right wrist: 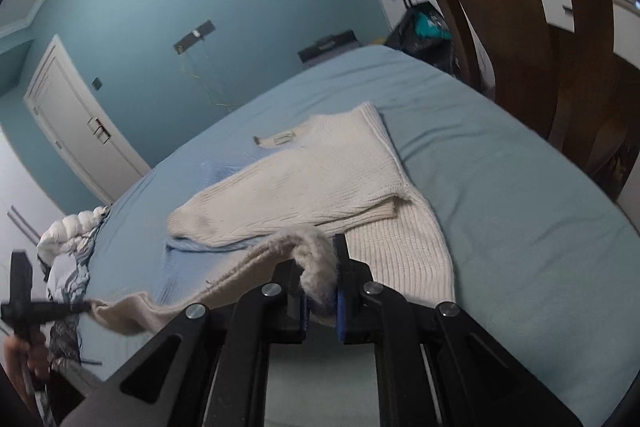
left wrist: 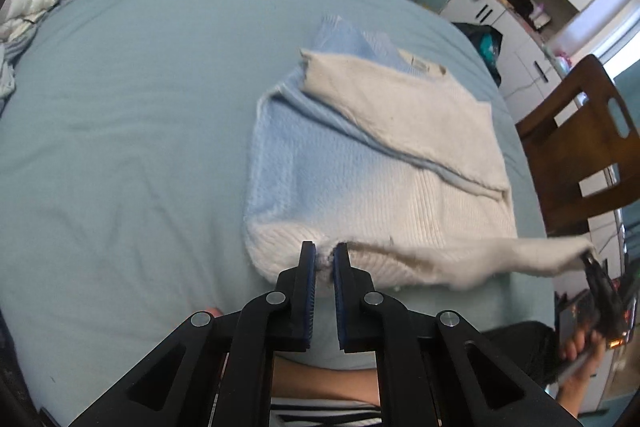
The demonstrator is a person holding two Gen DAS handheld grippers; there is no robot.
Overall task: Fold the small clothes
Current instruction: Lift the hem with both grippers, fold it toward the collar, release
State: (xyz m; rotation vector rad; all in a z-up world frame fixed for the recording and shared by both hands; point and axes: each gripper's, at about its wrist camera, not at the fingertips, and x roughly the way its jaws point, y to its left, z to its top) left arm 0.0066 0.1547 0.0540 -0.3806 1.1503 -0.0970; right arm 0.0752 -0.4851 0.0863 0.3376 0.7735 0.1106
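A small white and light-blue knitted sweater lies on the bed, one sleeve folded across its chest. It also shows in the right wrist view. My left gripper is shut on the sweater's bottom hem at the near edge. My right gripper is shut on the hem's other end, which bunches between the pads. The hem is stretched taut between the two grippers. The right gripper shows at the far right of the left wrist view, and the left gripper at the left of the right wrist view.
The bed has a light-blue sheet. A brown wooden chair stands close at the bed's right side. White bedding and other clothes lie piled at the far left. White cabinets stand behind the chair.
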